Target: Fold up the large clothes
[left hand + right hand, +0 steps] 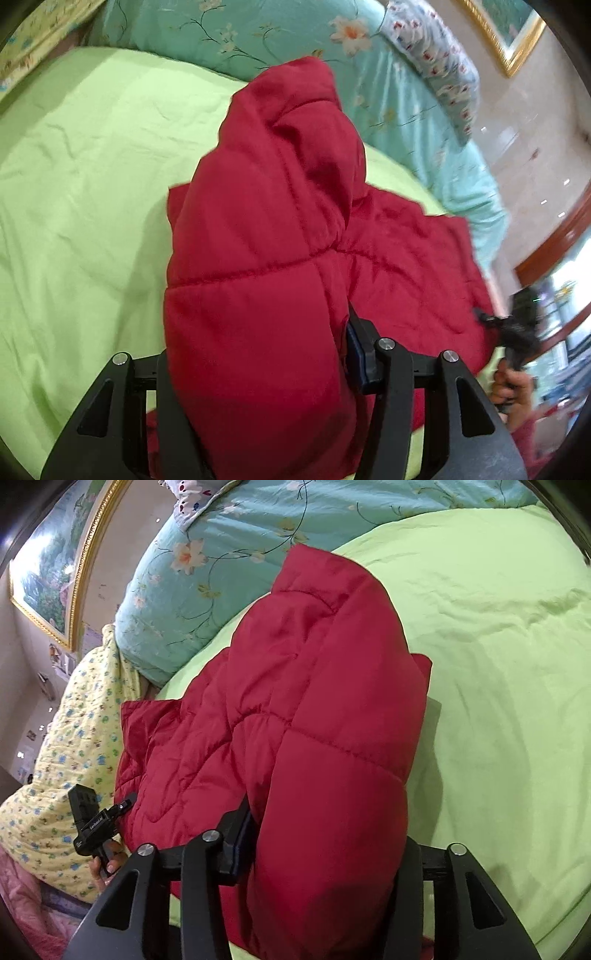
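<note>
A red quilted jacket [266, 229] lies partly on the green bed sheet [74, 184]. A thick fold of it rises up between the fingers of my left gripper [258, 332], which is shut on it; the left finger is hidden under the fabric. In the right wrist view the same jacket [332, 701] bulges between the fingers of my right gripper [325, 830], also shut on a thick fold. Each view shows the other gripper, held by a hand, at the jacket's edge: the right gripper [484, 317] and the left gripper [123, 806].
A teal floral quilt [258, 33] [221, 572] is heaped along the far side of the bed, with a white patterned pillow [436, 48] on it. A yellow flowered quilt [74, 757] lies at one side. A gold-framed painting [48, 572] hangs on the wall.
</note>
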Available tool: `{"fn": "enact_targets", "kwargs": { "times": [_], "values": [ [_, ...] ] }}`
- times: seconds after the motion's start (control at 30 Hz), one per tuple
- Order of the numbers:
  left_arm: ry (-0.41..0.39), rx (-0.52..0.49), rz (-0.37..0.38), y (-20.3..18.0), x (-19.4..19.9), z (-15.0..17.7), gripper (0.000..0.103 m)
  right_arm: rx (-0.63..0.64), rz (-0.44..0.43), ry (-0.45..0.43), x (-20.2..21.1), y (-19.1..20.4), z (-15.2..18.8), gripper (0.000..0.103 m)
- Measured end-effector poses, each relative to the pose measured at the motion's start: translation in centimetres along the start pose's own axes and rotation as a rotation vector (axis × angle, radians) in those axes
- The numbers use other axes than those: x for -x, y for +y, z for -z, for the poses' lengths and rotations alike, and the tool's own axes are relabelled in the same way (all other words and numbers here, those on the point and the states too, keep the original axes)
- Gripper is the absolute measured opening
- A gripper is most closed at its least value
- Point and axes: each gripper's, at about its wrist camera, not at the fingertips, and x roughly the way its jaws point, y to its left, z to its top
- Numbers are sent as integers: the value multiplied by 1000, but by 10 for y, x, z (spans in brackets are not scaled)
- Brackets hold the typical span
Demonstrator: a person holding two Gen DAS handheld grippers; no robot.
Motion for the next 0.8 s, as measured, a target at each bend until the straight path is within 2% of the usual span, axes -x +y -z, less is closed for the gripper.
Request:
{"fn": "enact_targets", "kwargs": {
  "times": [0.3, 0.37, 0.67, 0.8],
  "values": [
    [-32, -1, -117, -2, -25, -6, 73, -39, 49, -33, -7, -14, 4, 63],
    [-38, 7, -150, -4, -23, -6, 81, -47, 59, -40, -4, -15, 5, 66],
    [-92, 48, -225, -7, 3, -6, 86, -3, 164, -94, 21, -2, 11, 73],
    [-132, 19, -300, -10, 16, -6, 87, 18, 210, -131, 33, 3, 12, 75]
  ]
}}
